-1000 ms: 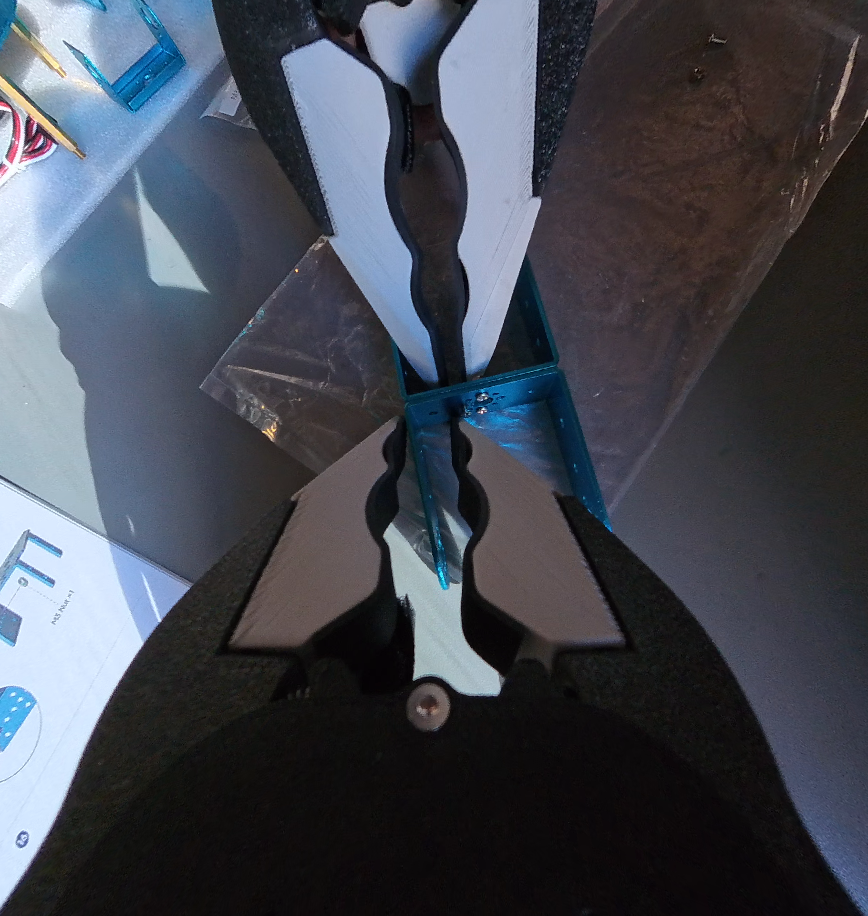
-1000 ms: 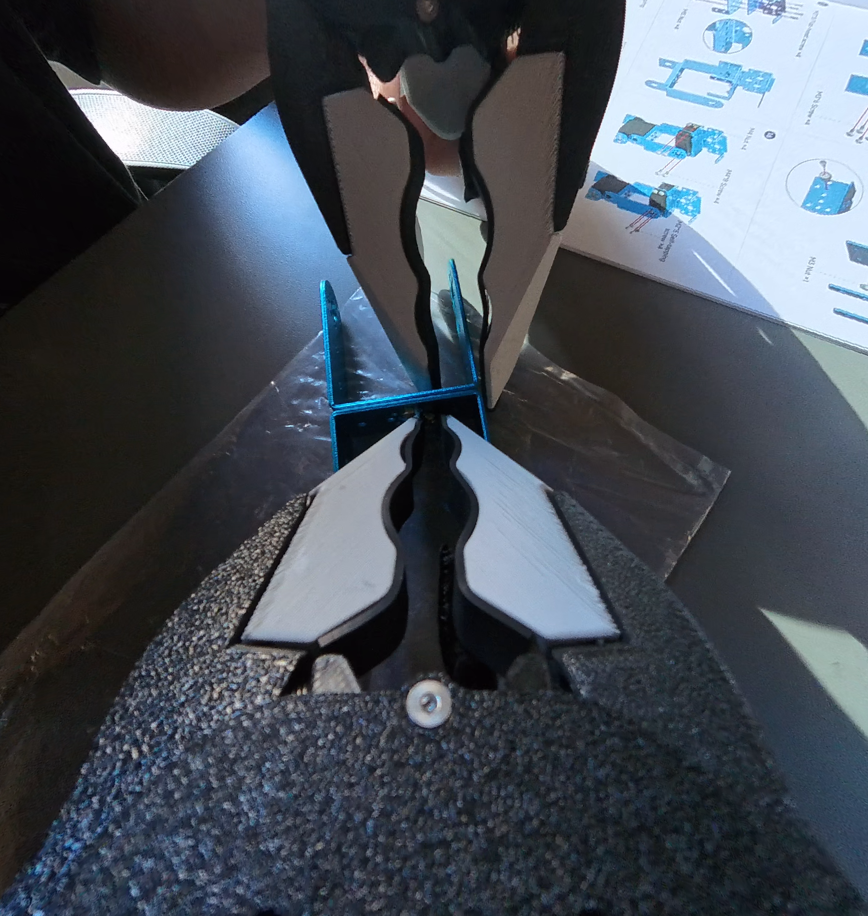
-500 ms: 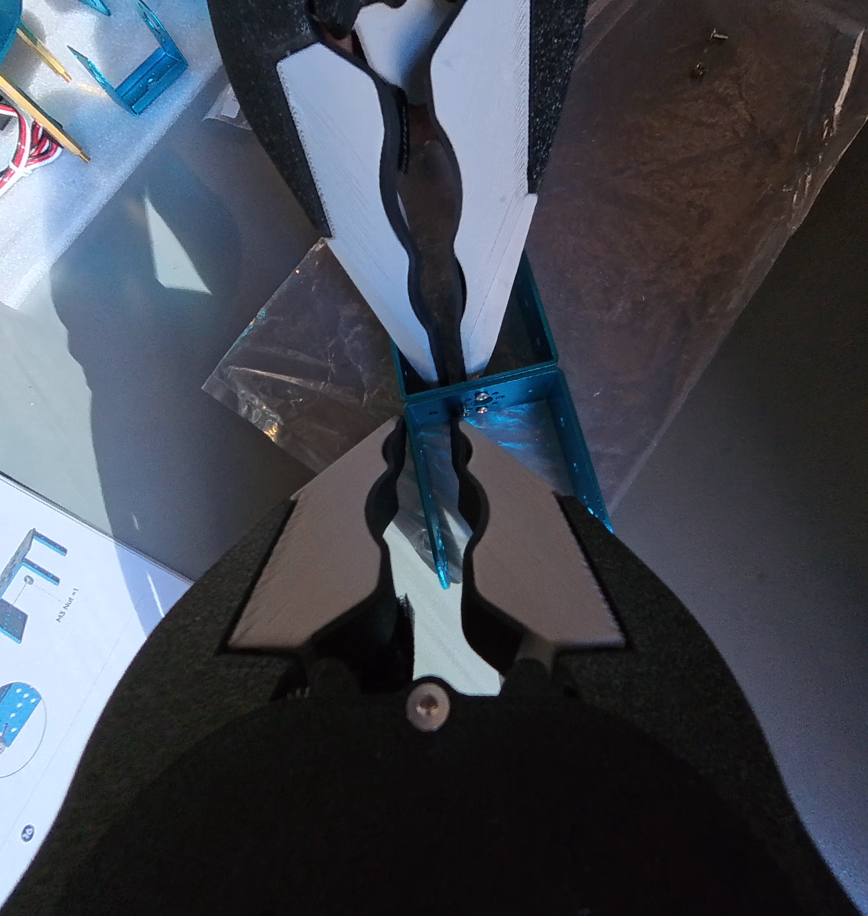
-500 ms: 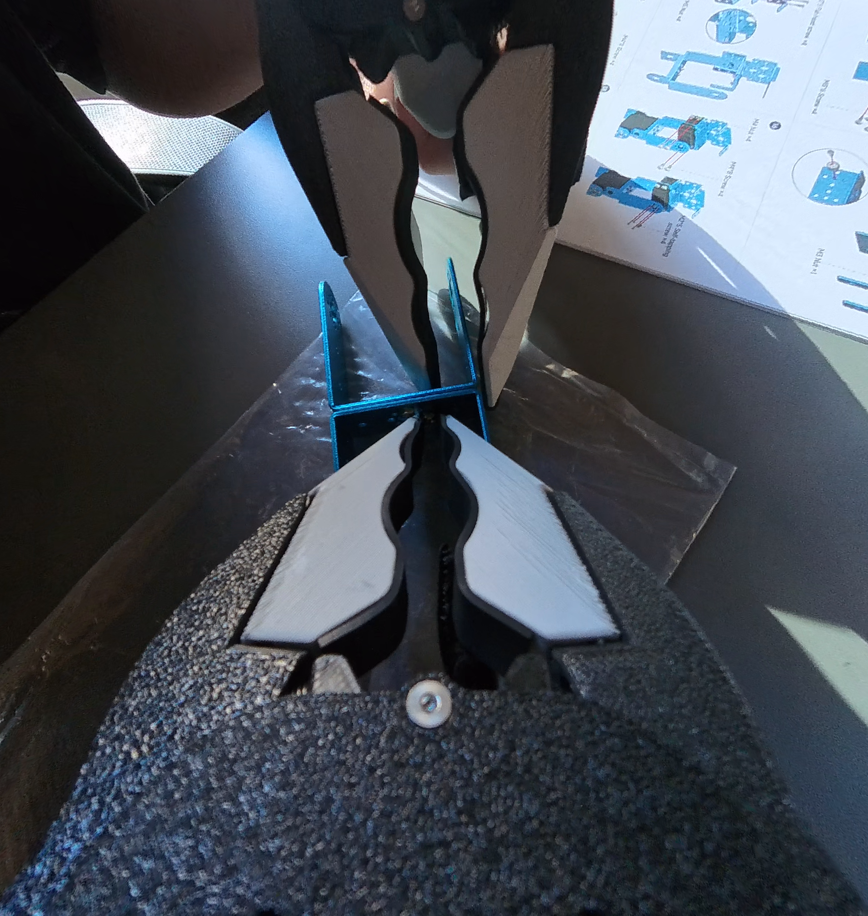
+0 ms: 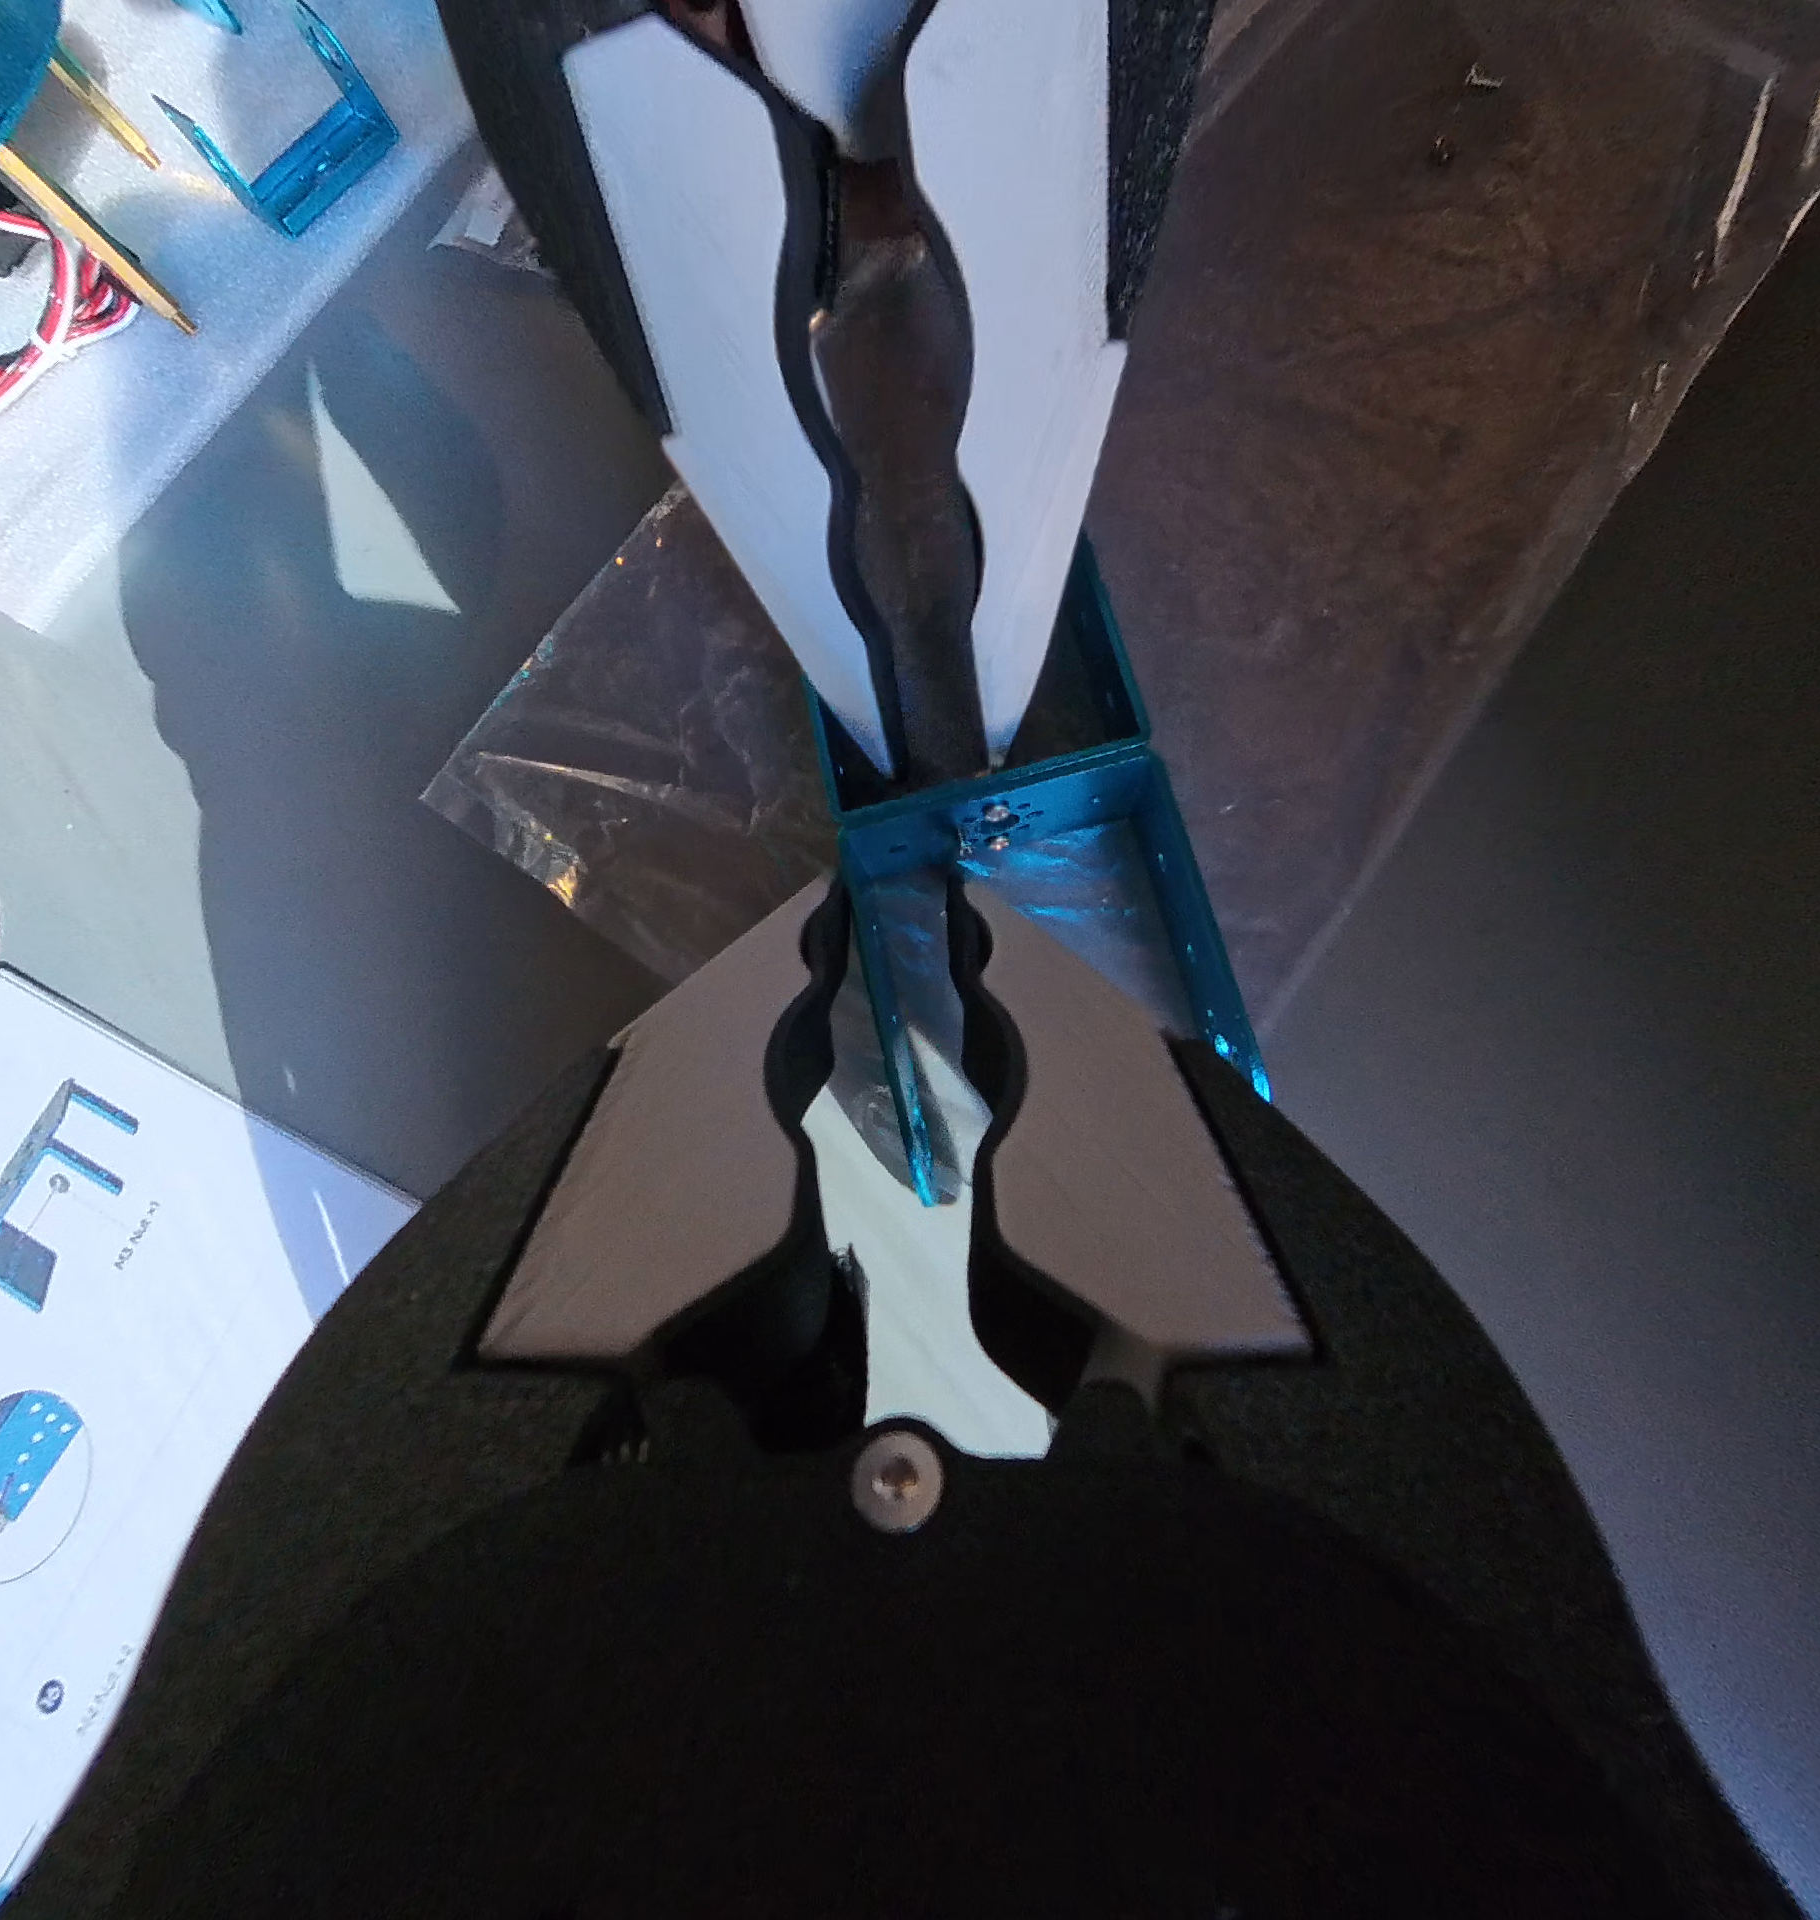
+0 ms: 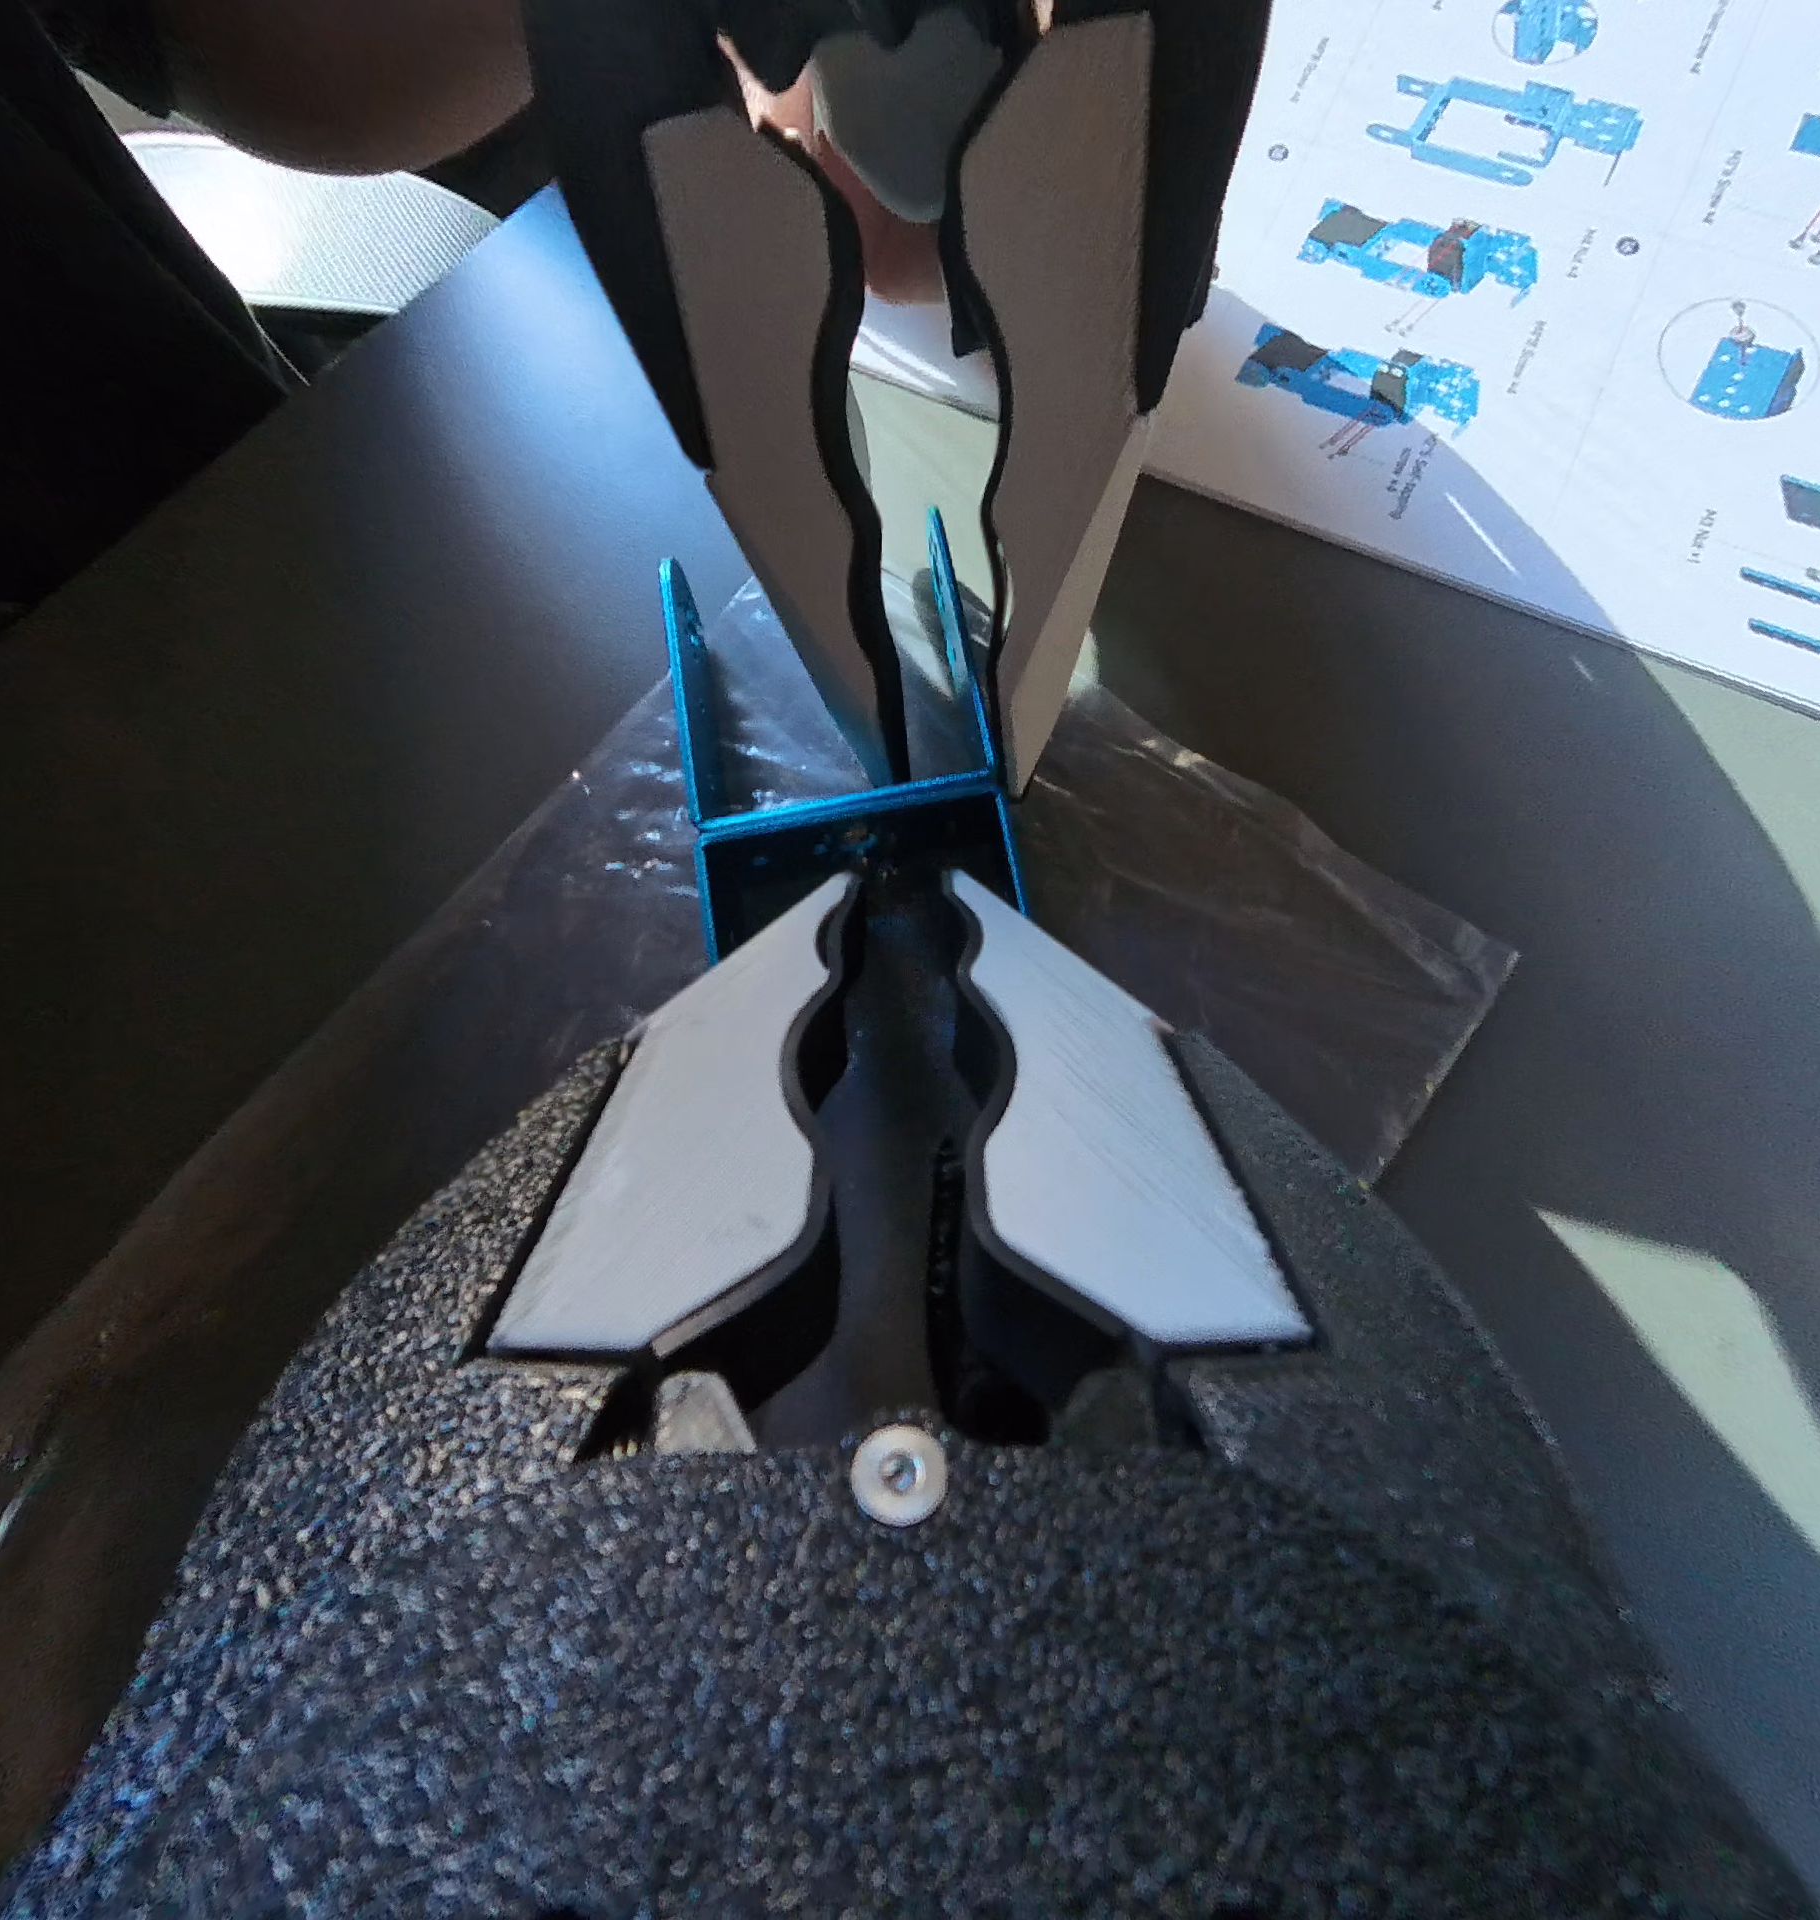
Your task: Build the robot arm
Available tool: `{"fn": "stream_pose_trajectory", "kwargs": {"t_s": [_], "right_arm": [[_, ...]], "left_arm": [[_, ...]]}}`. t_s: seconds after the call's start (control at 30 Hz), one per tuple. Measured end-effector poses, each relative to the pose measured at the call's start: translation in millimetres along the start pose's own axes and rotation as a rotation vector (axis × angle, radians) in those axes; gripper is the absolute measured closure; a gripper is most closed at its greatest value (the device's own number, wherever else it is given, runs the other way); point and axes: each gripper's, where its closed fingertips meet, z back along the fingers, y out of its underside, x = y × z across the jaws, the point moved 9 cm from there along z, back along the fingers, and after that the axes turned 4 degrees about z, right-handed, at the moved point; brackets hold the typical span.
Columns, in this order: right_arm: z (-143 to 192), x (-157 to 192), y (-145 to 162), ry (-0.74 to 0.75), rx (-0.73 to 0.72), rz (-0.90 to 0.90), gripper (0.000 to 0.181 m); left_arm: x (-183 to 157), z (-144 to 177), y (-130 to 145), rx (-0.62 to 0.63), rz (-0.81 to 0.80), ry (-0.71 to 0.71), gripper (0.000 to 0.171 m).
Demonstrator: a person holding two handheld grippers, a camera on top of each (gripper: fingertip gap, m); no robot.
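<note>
Two blue metal U-brackets (image 5: 999,821), joined back to back by a small screw, sit on a clear plastic bag (image 5: 615,769) on a dark table (image 6: 314,623). The left gripper (image 5: 895,894) straddles one side wall of the nearer bracket, its fingers narrowed to a slim gap with the wall between them; whether the pads actually press the metal cannot be told. The right gripper (image 6: 901,883) comes from the opposite side, fingers nearly together, tips touching or just short of the cross plate; whether it clamps anything there is hidden.

Beyond the bag, a white instruction sheet (image 6: 1571,312) with blue part drawings lies near the left gripper's side. On a pale foam pad (image 5: 189,343) well apart rest another blue bracket (image 5: 303,156), brass standoffs (image 5: 95,249) and red and white wires (image 5: 12,364).

The likely risk is slipping: the bag under the brackets is slick, so a sideways push from either gripper could slide or tip the joined piece, and a thin wall pinched at an angle could twist free.

The sheet bears small printed captions beside its drawings; no brand marks show on the parts.
</note>
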Motion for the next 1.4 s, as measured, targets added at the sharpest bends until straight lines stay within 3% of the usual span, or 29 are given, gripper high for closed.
{"fn": "stream_pose_trajectory", "kwargs": {"t_s": [0.23,0.43,0.57,0.9,1.4], "right_arm": [[26.1,-4.2,2.9,0.015,0.028,-0.038,0.167],[2.3,5.8,3.0,-0.022,0.053,0.023,0.167],[-2.0,3.4,0.6,-0.035,0.056,0.005,0.167],[-12.0,0.7,-7.0,0.002,0.072,0.051,0.174],[2.0,-1.1,-0.2,0.007,0.05,0.006,0.179]], "left_arm": [[0.9,-2.7,-2.8,-0.014,0.004,0.014,0.154],[1.2,-1.9,0.0,0.027,0.002,0.001,0.154],[0.8,6.2,5.2,0.051,-0.015,-0.038,0.169],[-3.0,23.7,18.3,0.055,0.031,-0.055,0.169],[-9.1,21.4,17.1,0.037,0.039,-0.085,0.169]]}}
